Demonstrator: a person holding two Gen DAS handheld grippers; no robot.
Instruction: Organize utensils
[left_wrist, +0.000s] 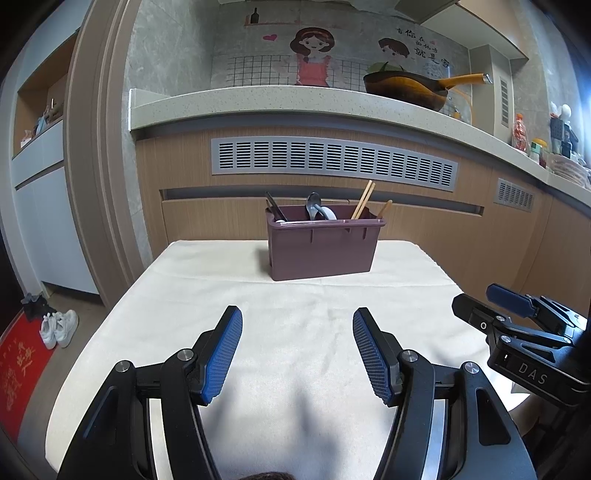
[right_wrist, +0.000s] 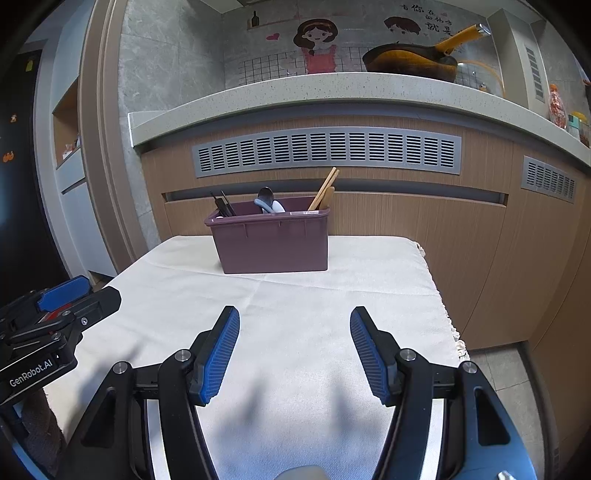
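Note:
A maroon utensil bin (left_wrist: 323, 249) stands at the far middle of a table covered by a cream cloth (left_wrist: 258, 302). It also shows in the right wrist view (right_wrist: 273, 245). It holds black chopsticks (left_wrist: 275, 208) at the left, spoons (left_wrist: 317, 210) in the middle and wooden chopsticks (left_wrist: 364, 199) at the right. My left gripper (left_wrist: 297, 350) is open and empty, low over the near cloth. My right gripper (right_wrist: 294, 349) is open and empty beside it. Each gripper shows at the edge of the other's view: the right gripper (left_wrist: 509, 306) and the left gripper (right_wrist: 70, 295).
A wooden cabinet with grey vents (left_wrist: 332, 162) stands behind the table under a stone counter (left_wrist: 295, 101). A dark pan with an orange handle (left_wrist: 413, 88) sits on the counter. White shoes (left_wrist: 59, 328) and a red mat (left_wrist: 22, 369) lie on the floor at left.

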